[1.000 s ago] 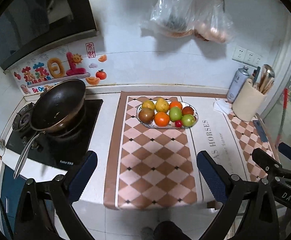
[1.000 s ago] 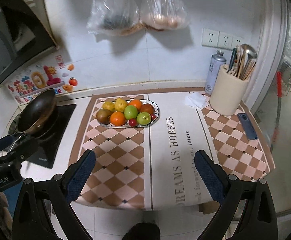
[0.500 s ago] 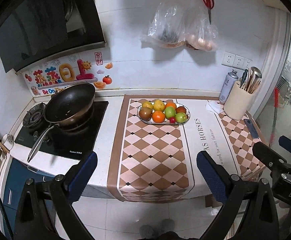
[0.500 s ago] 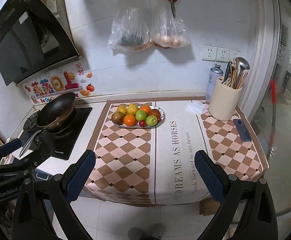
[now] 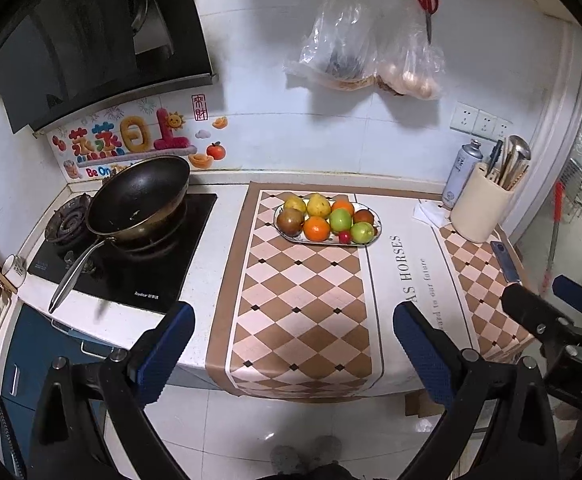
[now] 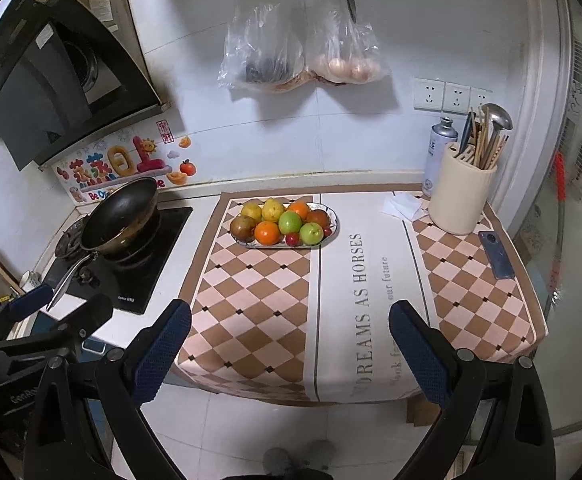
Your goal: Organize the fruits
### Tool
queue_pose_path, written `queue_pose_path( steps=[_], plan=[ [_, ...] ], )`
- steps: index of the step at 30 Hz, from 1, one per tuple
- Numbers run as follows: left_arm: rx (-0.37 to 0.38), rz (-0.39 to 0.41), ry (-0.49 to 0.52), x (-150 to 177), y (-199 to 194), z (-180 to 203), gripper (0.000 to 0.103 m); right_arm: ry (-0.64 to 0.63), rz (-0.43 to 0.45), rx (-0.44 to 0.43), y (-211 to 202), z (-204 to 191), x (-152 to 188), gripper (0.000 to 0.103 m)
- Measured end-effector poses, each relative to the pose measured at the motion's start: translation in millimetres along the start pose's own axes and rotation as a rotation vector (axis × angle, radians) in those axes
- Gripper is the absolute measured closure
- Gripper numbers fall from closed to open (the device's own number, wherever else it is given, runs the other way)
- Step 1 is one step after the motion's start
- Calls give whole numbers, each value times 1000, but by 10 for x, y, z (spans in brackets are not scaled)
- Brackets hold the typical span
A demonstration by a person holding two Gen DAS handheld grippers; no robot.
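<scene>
A checked mat [image 5: 303, 300] covers the counter [image 5: 215, 240], hanging over its front edge. At ten o'clock in the left view, a wok [image 5: 139, 200] sits on the hob [image 5: 131, 264]. The fruit tray [image 5: 375, 222] lies at twelve o'clock on the mat, well apart from both claws, piled with pears, oranges, green apples and a small red fruit. A utensil pot [image 6: 461, 196] stands at two o'clock. The left gripper [image 5: 291, 344] and right gripper [image 6: 289, 342] both hang before the counter, jaws spread wide, holding nothing.
</scene>
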State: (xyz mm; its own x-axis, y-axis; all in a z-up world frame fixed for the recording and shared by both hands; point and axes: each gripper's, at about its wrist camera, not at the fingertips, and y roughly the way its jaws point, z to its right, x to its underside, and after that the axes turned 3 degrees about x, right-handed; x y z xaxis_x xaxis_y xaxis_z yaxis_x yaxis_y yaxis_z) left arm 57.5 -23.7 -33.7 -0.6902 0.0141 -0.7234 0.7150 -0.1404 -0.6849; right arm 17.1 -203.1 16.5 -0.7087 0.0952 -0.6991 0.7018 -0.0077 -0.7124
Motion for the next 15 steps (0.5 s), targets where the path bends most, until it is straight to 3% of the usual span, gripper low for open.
queue_pose_path(
  steps=[15],
  plan=[
    [-65, -45, 0, -631, 852, -79, 1, -1, -76, 56, 1118, 136, -710, 2]
  ],
)
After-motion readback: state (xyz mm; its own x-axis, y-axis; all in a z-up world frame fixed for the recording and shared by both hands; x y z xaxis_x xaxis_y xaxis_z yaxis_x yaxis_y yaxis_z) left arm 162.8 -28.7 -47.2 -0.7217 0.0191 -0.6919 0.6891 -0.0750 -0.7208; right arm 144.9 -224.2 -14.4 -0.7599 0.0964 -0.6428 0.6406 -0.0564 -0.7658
